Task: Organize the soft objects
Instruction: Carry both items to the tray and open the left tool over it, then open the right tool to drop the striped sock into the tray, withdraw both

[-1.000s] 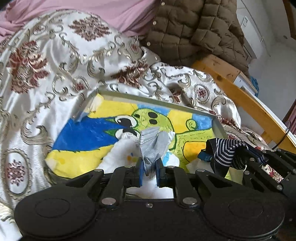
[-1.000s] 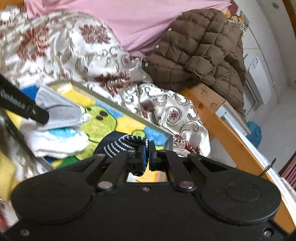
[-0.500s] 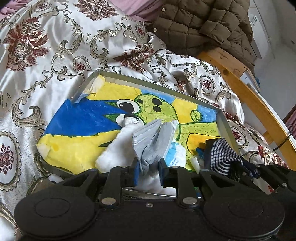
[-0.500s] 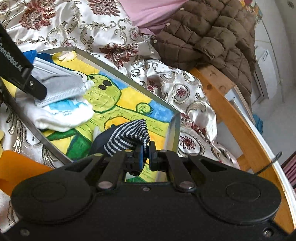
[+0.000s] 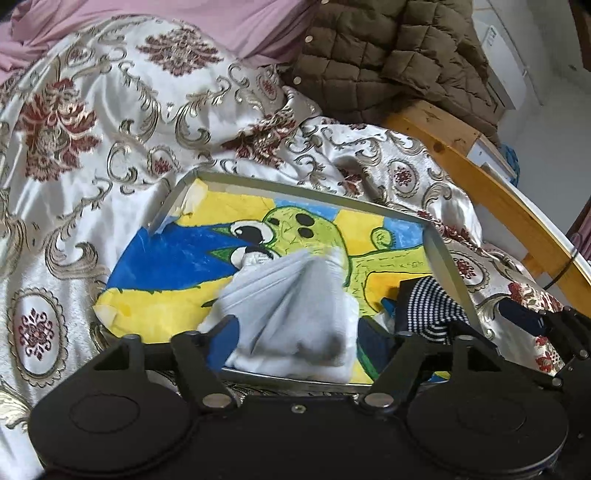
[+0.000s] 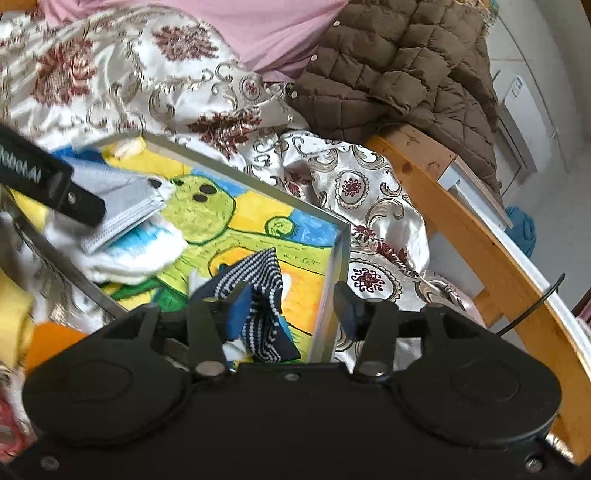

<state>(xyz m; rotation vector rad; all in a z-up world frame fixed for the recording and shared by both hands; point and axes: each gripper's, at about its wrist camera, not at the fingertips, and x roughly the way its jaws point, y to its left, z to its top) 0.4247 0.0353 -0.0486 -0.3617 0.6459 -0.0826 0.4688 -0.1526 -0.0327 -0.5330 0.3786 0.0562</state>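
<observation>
A metal tray (image 5: 448,266) with a green cartoon liner lies on the bed. My left gripper (image 5: 295,334) hangs over its near edge, jaws opening wide. A grey ribbed cloth (image 5: 291,295), blurred, sits loose between them on a white sock (image 6: 140,254); neither pad presses it. In the right wrist view the left finger (image 6: 51,184) still lies along that grey cloth (image 6: 122,206). My right gripper (image 6: 291,310) is over the tray's right corner (image 6: 336,266), jaws opening. A navy white-dotted sock (image 6: 258,280) rests in the tray against the left pad only, and shows as the striped sock (image 5: 428,299).
A floral satin quilt (image 5: 110,129) surrounds the tray. A brown quilted jacket (image 5: 388,55) and pink sheet (image 5: 147,22) lie behind. The wooden bed rail (image 5: 480,192) runs along the right, floor beyond. Yellow and orange cloth (image 6: 22,317) lies left of the tray.
Both grippers went from shut to open. The grey cloth slipped from the left pads and spread over the white sock; the dotted sock dropped from the right pads into the tray.
</observation>
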